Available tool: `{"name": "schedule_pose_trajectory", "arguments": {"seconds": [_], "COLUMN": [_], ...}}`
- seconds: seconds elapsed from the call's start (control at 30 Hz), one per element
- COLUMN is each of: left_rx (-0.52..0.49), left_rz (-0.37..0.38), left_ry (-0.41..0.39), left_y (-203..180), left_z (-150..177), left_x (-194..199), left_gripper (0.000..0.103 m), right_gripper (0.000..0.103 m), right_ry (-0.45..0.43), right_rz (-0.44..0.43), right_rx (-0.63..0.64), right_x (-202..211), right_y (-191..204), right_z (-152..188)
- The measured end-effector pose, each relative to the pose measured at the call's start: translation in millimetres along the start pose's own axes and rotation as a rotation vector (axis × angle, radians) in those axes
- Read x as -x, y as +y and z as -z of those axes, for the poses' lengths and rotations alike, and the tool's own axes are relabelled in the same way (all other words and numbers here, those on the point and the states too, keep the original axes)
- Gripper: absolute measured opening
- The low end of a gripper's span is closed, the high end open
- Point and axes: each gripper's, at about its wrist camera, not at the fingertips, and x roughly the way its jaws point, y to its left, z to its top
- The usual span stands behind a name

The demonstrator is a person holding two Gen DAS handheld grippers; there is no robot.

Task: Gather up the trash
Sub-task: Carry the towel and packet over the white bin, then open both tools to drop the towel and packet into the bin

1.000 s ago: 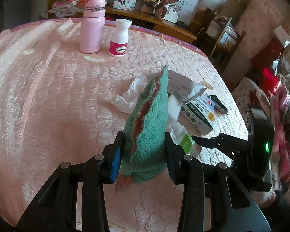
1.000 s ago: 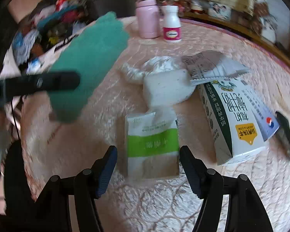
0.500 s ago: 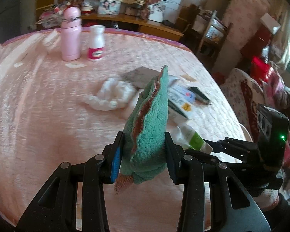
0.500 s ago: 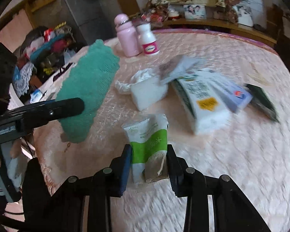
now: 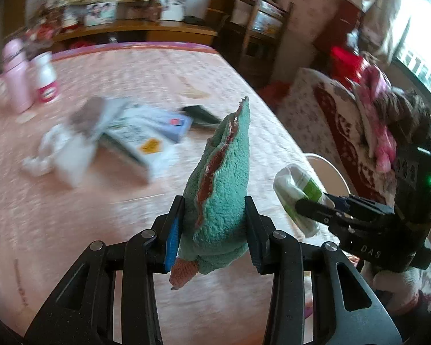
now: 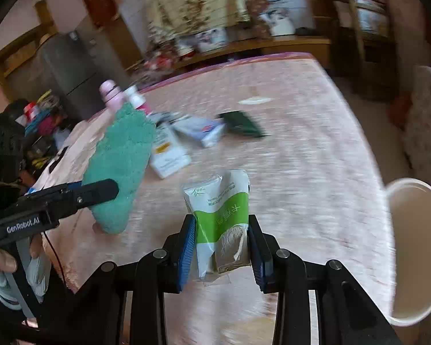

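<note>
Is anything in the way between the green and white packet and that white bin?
Nothing visible. The right gripper holds the packet, and only bare pink tablecloth lies between it and the white bin at the table's right edge.

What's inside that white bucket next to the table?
The white bucket shows a bare cream inner wall; nothing shows inside. Its bottom is cut off by the picture's edge, so anything lying there can't be seen. The right gripper holds a green-and-white packet near it.

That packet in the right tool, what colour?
White packet with a green band; clearest in the right wrist view.
</note>
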Motion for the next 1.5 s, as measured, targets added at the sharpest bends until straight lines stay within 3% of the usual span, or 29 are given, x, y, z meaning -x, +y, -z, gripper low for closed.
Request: {"name": "schedule_pose_trajectory", "arguments": {"seconds": [0.33, 0.77, 1.07, 1.17, 1.2, 1.5], "left_rx": [-0.141, -0.224, -0.204, -0.194, -0.191, -0.184], "left_rz": [0.081, 0.174, 0.232, 0.247, 0.25, 0.276], "left_ry": [0.05, 0.103, 0.135, 0.135, 0.136, 0.135], "left_y": [-97, -184, -209, -210, -210, -208], "left_z": [-19, -32, -38, -39, -39, -38], "left_x": [-53, -108, -135, -141, -143, -139], "left_gripper": [0.037, 0.037, 0.039, 0.042, 0.043, 0.054], "right_gripper": [0.034, 0.034, 0.034, 0.047, 0.047, 0.049], "right_ry": [-0.069, -0.086, -0.09, -0.092, -0.093, -0.095], "right_rz": [0.156, 0.29, 0.382, 0.432, 0.449, 0.454], "right_rx": [-0.128, -0.266, -0.302, -0.315, -0.315, -0.355], "right_x": [55, 87, 88, 87, 87, 89], "right_y": [-87, -172, -200, -205, -207, -215], "right_z": [11, 32, 38, 39, 40, 44]}}
